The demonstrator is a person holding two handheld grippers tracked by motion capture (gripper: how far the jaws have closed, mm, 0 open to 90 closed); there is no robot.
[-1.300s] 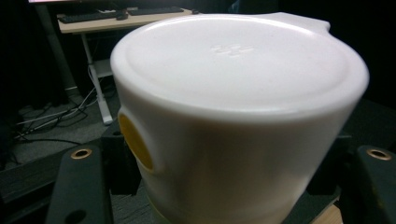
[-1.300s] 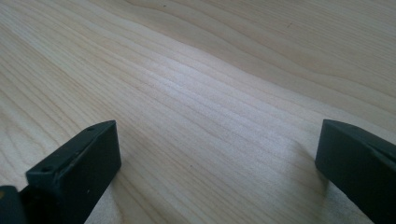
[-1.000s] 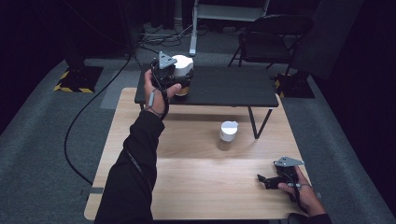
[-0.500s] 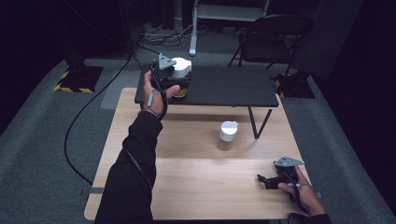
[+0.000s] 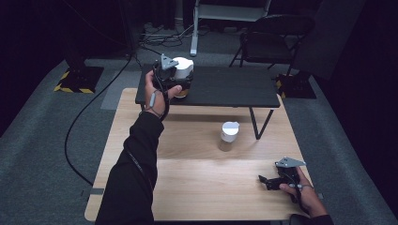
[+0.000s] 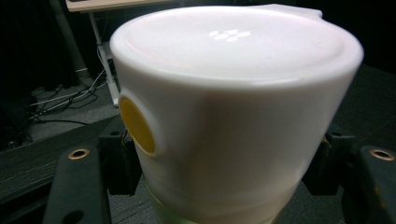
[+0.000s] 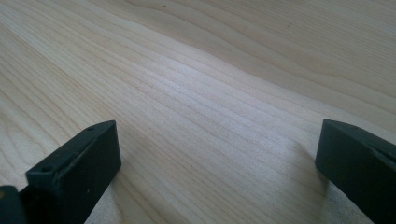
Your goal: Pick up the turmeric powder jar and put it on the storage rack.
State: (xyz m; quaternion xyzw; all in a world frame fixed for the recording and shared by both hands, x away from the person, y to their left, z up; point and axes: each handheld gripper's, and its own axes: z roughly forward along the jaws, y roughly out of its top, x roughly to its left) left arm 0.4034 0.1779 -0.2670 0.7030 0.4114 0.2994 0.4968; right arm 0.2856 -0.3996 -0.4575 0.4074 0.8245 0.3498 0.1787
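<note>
Nearest the person, at the right front corner of the wooden table (image 5: 197,187), the right hand (image 5: 305,197) rests with the right gripper (image 5: 265,180) lying low on the wood, its jaws pointing left across the tabletop. In the right gripper view those two black jaws stand wide apart with bare wood grain between them: released, grasping nothing.

Farther in, near the middle of the table and just in front of the black bench's leg, a white-lidded jar (image 5: 228,136) stands upright by itself, well apart from both grippers. Its lid is white and its lower part looks clear or pale.

From the bottom left, the left forearm in a dark sleeve (image 5: 133,173) stretches far forward over the table. The left hand (image 5: 157,91) holds the left gripper (image 5: 180,83) at the near left corner of the black bench (image 5: 225,86), a low dark top that stands across the far edge of the table. This gripper is clenched on a second jar (image 6: 233,121): in the left gripper view its white lid looms between the jaws, a round yellow spot on its left side, and the black pads press against both flanks. The jaws have just eased open a trace, yet the pads are against the jar. A greenish, clear base shows under the lid. In the high view this jar (image 5: 182,70) sits upright at the bench's corner, inside the gripper.

Beyond the bench lie grey carpet (image 5: 56,136), cables and a folding chair (image 5: 270,40).
</note>
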